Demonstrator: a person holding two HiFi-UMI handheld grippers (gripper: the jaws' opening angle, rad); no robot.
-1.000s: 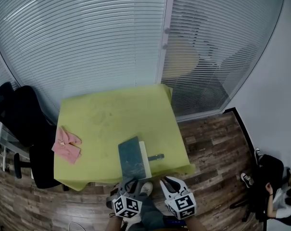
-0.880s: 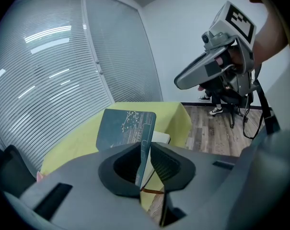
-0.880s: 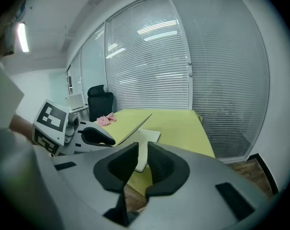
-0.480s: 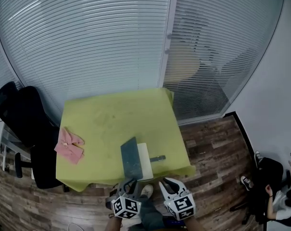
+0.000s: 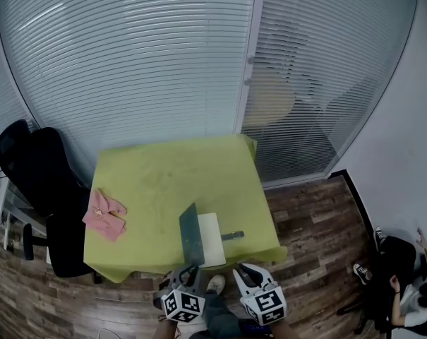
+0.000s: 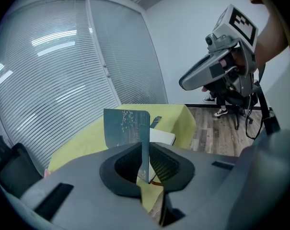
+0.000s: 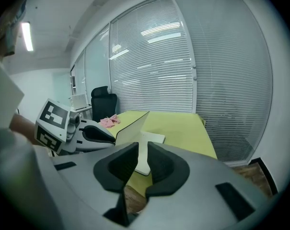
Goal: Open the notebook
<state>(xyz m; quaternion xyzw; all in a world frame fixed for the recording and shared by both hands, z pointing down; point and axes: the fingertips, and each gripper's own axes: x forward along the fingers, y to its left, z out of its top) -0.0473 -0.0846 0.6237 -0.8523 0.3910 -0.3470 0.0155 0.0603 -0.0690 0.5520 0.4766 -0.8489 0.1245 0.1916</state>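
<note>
The left hand-held gripper point(image 6: 144, 150), its jaws just closing, pinches the near edge of the upright notebook cover point(image 6: 125, 126); the cover runs straight away from it, white pages point(image 6: 162, 137) to its right.

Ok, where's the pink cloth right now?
The pink cloth lies at the left edge of the green table in the head view, beside the black chair, left of the notebook.

Notebook point(image 5: 196, 235) half open: teal cover upright, white pgs flat.
</note>
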